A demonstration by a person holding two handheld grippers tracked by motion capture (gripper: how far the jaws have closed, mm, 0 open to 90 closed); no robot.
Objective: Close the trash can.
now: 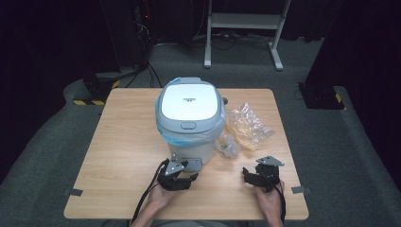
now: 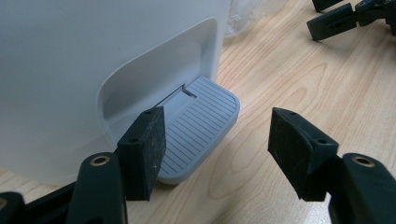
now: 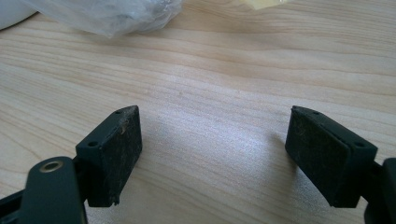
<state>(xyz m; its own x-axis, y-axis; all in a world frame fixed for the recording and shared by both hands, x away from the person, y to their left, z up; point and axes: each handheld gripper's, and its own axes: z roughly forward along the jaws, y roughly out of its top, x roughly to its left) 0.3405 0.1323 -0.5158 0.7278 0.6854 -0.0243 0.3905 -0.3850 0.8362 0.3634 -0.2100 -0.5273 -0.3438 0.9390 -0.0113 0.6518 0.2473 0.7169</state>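
Grey-white bin [image 1: 189, 123]; ribbed grey pedal [image 2: 198, 128]; black fingers [image 2: 144, 149].

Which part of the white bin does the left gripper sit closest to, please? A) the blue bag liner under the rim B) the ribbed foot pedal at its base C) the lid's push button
B: the left gripper has its open jaws at the ribbed foot pedal of the white bin, one pad just over the pedal's edge.

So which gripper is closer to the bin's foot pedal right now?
Left. The left gripper sits right in front of the pedal, jaws open with one pad beside its edge. The right gripper is off to the side over bare table.
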